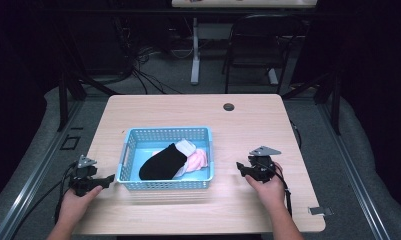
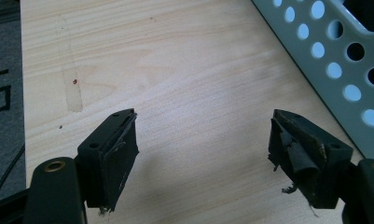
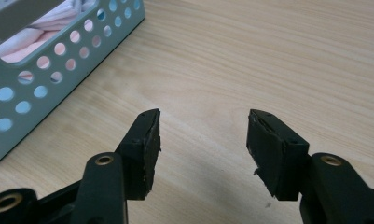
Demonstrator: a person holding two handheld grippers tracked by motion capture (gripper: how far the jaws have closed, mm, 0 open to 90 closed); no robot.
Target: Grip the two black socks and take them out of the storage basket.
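Both hands sit at the near edge of the wooden table (image 1: 248, 120), each holding a claw that rests low over bare wood. Between them stands the blue perforated basket (image 1: 165, 185), with a black sock (image 1: 160, 162) draped on top of white and pink socks (image 1: 198, 160) inside it. That black sock looks like the likeliest thing to lift out first, since it lies uppermost and nothing covers it. Left gripper (image 2: 203, 135) has its jaws spread wide with nothing between them, just beside the basket's left wall; right gripper (image 3: 203, 135) is equally agape and empty, a little off the basket's right wall. To do it cleanly, I would come down over the rim from above, pinch only the black fabric at its raised middle, and lift straight up so the pale socks below stay put
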